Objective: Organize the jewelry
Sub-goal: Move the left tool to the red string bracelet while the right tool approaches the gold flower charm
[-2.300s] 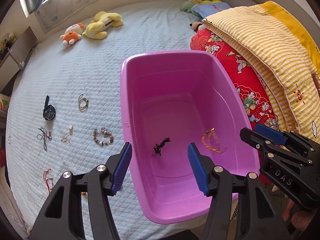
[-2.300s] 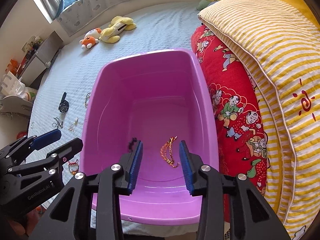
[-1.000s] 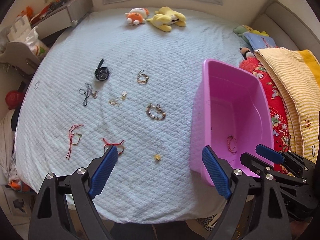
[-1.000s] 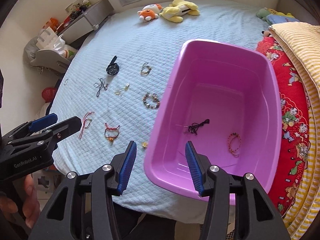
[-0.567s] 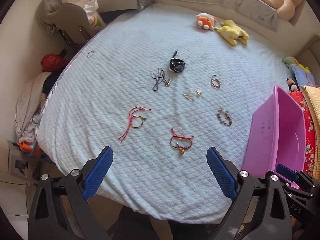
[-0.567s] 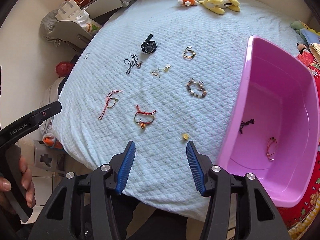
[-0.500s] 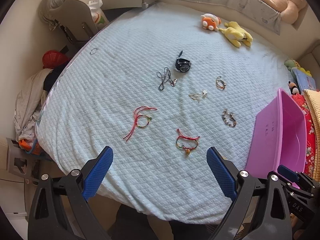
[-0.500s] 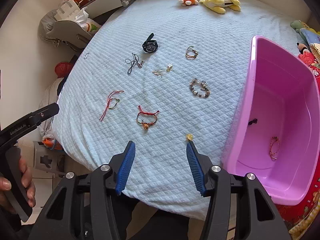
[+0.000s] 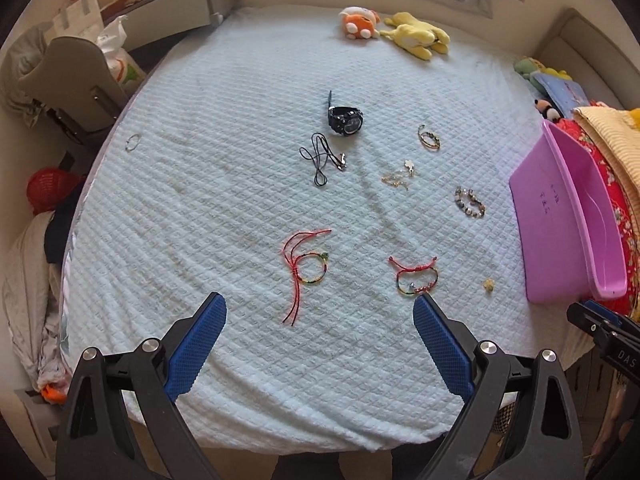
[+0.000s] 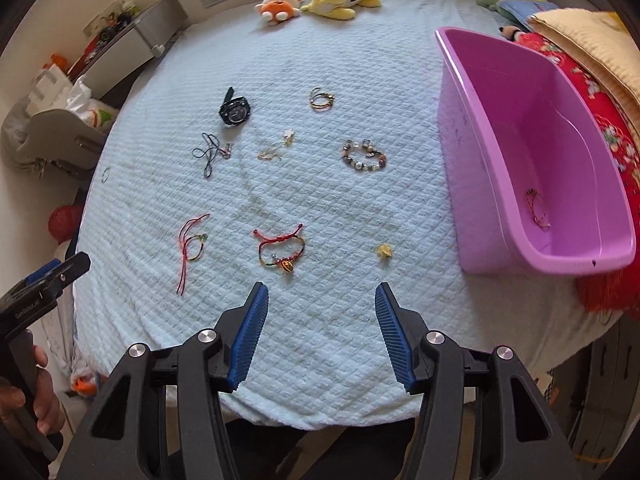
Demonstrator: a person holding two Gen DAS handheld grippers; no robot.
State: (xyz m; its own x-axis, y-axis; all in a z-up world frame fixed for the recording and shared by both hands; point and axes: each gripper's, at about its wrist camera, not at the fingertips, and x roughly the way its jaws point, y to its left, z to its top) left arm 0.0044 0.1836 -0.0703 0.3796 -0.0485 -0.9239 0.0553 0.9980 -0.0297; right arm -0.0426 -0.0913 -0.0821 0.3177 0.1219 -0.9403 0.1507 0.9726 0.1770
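Note:
Jewelry lies spread on a light blue bed cover [image 9: 200, 208]. A red cord bracelet [image 9: 304, 266] and a red bracelet with a charm [image 9: 416, 278] lie just beyond my open left gripper [image 9: 318, 336]. My open, empty right gripper [image 10: 320, 320] hovers near the bed's front edge, short of the charm bracelet [image 10: 282, 250] and a small yellow piece [image 10: 384, 251]. A black watch [image 10: 235, 111], a black cord [image 10: 210, 154], a gold chain [image 10: 274, 148], a ring bracelet [image 10: 321, 99] and a beaded bracelet [image 10: 364, 156] lie farther off. The pink tub [image 10: 492, 256] at right holds a red bracelet [image 10: 536, 208].
Plush toys [image 9: 396, 32] lie at the far end of the bed. Folded red and yellow quilts [image 10: 600, 92] sit behind the tub. A small ring [image 9: 132, 142] lies near the bed's left edge. A chair and a drawer unit [image 9: 80, 76] stand beyond the left side.
Both grippers have swung left from over the pink tub and pulled back, so the jewelry on the bed now lies in front of them. Both stay open and empty.

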